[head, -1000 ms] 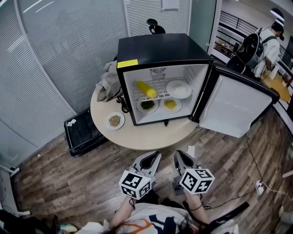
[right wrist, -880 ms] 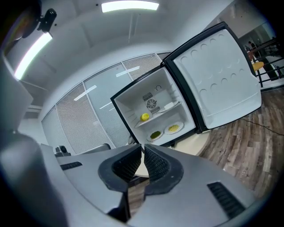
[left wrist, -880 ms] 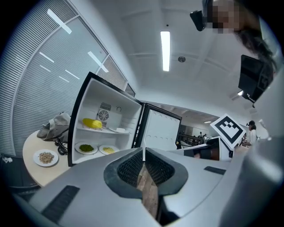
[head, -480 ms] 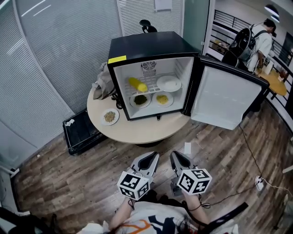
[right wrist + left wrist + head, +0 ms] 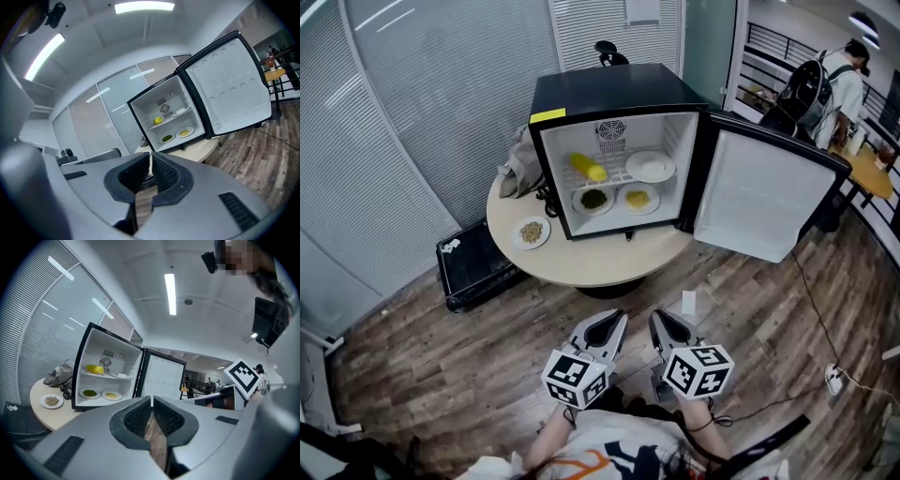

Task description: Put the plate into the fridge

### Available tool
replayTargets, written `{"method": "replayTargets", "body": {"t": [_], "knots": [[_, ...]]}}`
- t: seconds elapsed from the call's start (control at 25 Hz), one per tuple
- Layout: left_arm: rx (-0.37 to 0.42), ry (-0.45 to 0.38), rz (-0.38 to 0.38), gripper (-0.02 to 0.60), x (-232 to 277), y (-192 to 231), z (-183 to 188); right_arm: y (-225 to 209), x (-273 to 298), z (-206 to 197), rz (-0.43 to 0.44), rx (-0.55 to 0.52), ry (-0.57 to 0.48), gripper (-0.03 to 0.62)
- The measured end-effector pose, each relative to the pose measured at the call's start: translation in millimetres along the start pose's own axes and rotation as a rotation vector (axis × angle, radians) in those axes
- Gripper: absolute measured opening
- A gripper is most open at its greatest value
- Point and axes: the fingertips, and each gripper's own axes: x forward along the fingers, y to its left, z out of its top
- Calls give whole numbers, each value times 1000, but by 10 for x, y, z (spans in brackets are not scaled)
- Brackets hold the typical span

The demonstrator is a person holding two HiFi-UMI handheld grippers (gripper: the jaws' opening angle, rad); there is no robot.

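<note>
both tongs are closed with nothing between them. the left tongs and right tongs hang side by side low in front of the person, over the wood floor and well apart from the desk.

over the last second the fridge and desk have shrunk a little and slid up in the head view, and the gap between the tongs and the desk's edge has widened. the person seems to have eased back, though a lifted head could look much the same. the tongs keep their place before the body and stay closed.

nothing else has shifted. one plate with brownish food sits on the desk, just left of the fridge. the door stands wide open. inside, a white plate lies on the shelf beside a corn cob, with a green-topped plate and a yellow-topped plate on the floor below.

for the task, no plate is in hand. this fits a pause ahead of fetching the desk plate, or a step away after one of the inner plates went in.
</note>
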Motion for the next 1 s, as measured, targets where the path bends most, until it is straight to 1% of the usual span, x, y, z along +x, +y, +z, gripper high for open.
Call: {"method": "replayTargets", "body": {"t": [0.68, 1.0], "knots": [[12, -1, 2, 28, -117, -207, -71, -10, -178, -38, 5, -9, -7, 31], [21, -17, 18, 28, -164, -203, -42, 23, -119, -23, 26, -30, 4, 31]]}}
